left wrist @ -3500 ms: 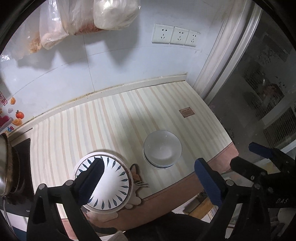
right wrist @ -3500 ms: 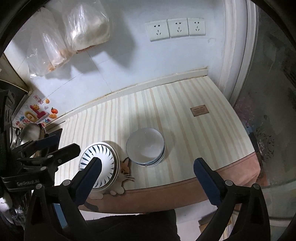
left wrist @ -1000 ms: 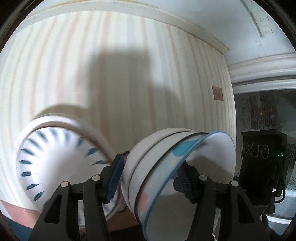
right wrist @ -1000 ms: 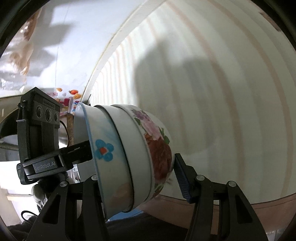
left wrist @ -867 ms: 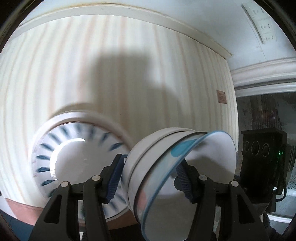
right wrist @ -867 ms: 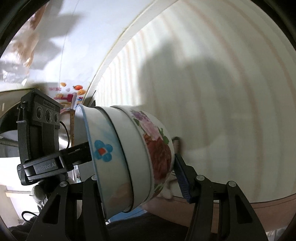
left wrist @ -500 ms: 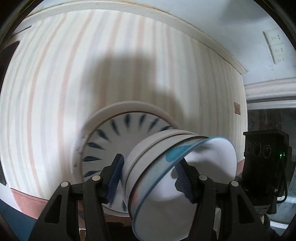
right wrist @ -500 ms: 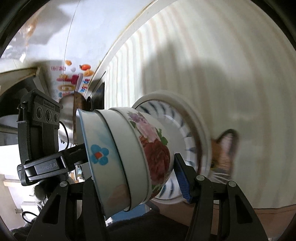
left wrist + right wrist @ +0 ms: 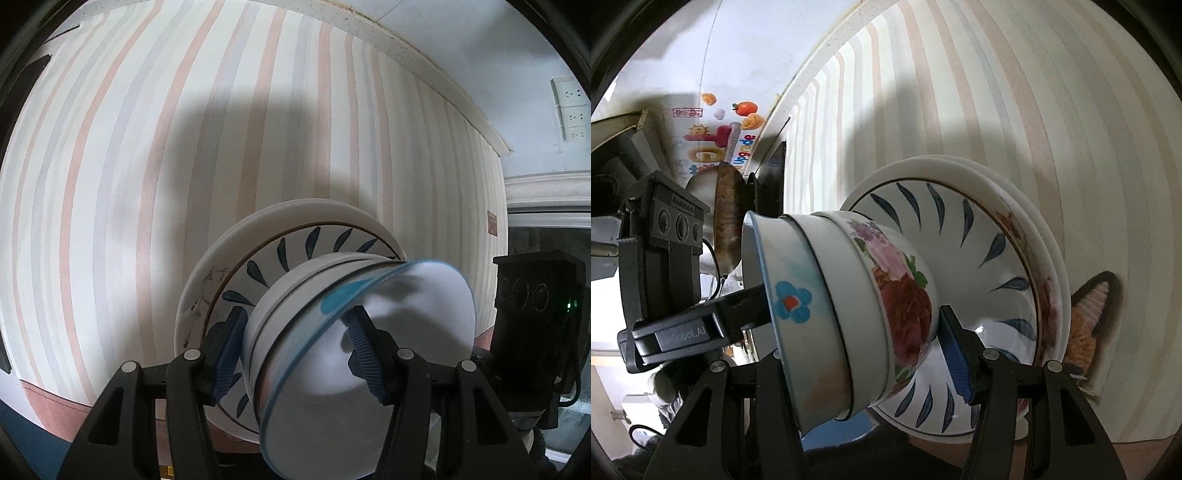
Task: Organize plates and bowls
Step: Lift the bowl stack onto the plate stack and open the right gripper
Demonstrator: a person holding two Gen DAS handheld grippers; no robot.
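Both grippers grip a nested stack of bowls from opposite sides. In the left wrist view my left gripper is shut on the bowl stack. In the right wrist view my right gripper is shut on the same bowl stack, whose floral bottom bowl faces the plates. The stack sits just over the middle of the blue-leaf plate, which tops a pile of plates on the striped counter. Whether the stack touches the plate is hidden.
A cat-shaped coaster lies under the plates' right side. A pan and stove edge stand at the counter's left. Wall sockets sit on the back wall. The counter's front edge is close below.
Both grippers have carried the bowl stack left from its spot beside the plates to over the plate pile's middle. The grip has not changed.
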